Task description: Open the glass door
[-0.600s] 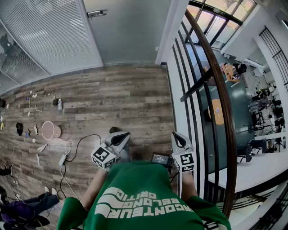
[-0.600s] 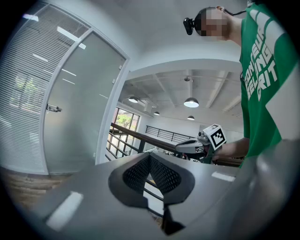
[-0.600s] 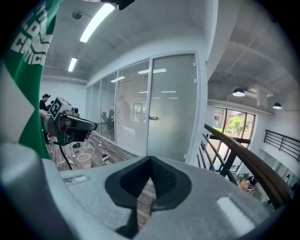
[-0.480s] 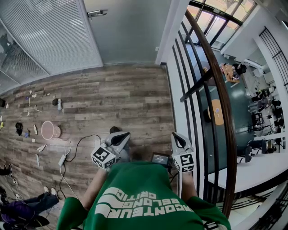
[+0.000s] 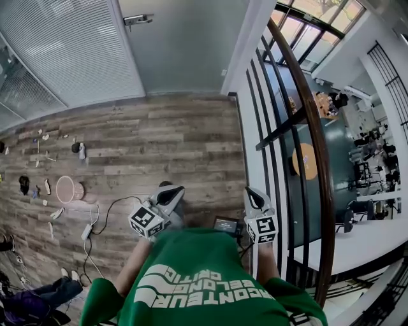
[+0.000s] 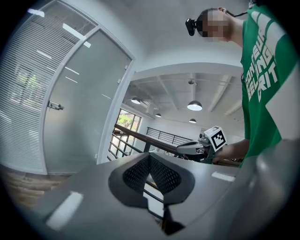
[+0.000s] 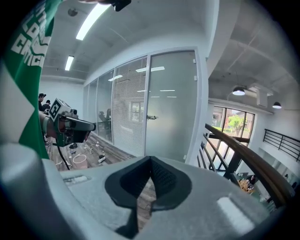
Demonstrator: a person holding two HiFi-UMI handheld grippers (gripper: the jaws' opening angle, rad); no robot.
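Observation:
The frosted glass door (image 5: 185, 44) stands shut at the far end of the wood floor, its metal handle (image 5: 138, 19) near its left edge. Both grippers are held close to the green shirt, well short of the door. My left gripper (image 5: 173, 193) points toward it, shut and empty. My right gripper (image 5: 253, 196) is beside the railing, also shut with nothing in it. In the left gripper view the door (image 6: 89, 108) and handle (image 6: 55, 106) lie left of the closed jaws (image 6: 150, 157). In the right gripper view the door (image 7: 171, 108) and handle (image 7: 151, 117) are straight ahead of the gripper (image 7: 150, 161).
A wooden handrail on black bars (image 5: 306, 127) runs along the right, with a lower floor beyond it. A glass wall with blinds (image 5: 70, 51) stands left of the door. Cables (image 5: 102, 213), a pink ring (image 5: 67, 189) and small items litter the floor at left.
The head view has shifted slightly, so the floor items sit a little further left. Both grippers stay in the same place before the body, still shut.

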